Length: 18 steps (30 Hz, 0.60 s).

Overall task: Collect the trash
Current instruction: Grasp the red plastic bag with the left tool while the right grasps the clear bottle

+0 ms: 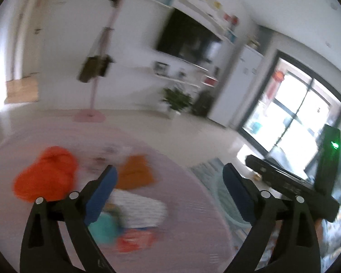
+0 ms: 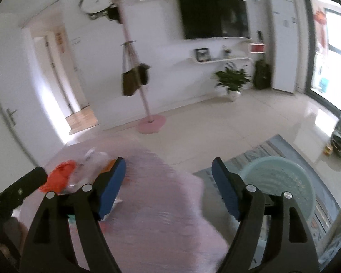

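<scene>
Both grippers are hovering with jaws spread wide, gripping nothing: the left gripper (image 1: 170, 177) and right gripper (image 2: 169, 170) are hanging over a pink-covered round table (image 1: 181, 216). Trash is lying on it: an orange crumpled bag (image 1: 47, 173), a mustard piece (image 1: 136, 173), a striped wrapper (image 1: 141, 211), blurred. Beside the table, a pale-green ribbed plastic basin (image 2: 282, 182) is sitting on a patterned rug (image 2: 261, 150), contents indiscernible.

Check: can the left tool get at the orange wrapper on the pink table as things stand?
Probably yes. The left tool is open and empty above the pink table, and the orange wrapper lies just ahead to its left with nothing over it. The frame is blurred, so exact clearance is unclear.
</scene>
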### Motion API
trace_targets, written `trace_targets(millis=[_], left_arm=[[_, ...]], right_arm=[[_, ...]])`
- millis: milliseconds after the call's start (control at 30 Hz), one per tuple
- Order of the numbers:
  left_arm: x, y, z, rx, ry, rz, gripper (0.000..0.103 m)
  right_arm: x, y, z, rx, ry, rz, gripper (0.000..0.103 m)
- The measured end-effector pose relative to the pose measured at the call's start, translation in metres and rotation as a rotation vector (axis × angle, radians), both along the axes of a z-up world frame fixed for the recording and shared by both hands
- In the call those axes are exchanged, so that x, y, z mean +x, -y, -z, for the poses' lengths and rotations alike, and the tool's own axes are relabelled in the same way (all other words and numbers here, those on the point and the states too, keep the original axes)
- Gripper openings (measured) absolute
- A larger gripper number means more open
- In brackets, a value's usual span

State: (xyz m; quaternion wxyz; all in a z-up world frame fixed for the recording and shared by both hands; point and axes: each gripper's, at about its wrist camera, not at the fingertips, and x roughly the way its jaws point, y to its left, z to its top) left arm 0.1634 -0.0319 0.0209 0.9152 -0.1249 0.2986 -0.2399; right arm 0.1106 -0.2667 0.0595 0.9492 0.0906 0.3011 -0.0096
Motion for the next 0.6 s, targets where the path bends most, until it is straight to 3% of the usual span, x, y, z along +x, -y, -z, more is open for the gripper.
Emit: trace_targets(millis=[100, 267, 467, 600], left_arm=[[0.007, -0.042, 0.001, 0.036, 0.003, -0.099, 0.091], [0.028, -0.101, 0.011, 0.048, -0.039, -0.206, 0.091], [0.073, -0.132, 0.046, 0.018, -0.186, -0.137, 0.091], [0.095, -0.143, 0.07, 0.012, -0.248, -0.154, 0.091]], right_arm=[[0.012, -0.034, -0.001, 0.02, -0.006, -0.052, 0.077], [0.048, -0.078, 0.021, 0.145, -0.101, -0.15, 0.077], [0.09, -0.118, 0.047, 0.194, -0.194, -0.192, 0.072], [0.116, -0.126, 0.067, 0.221, -0.263, -0.17, 0.07]])
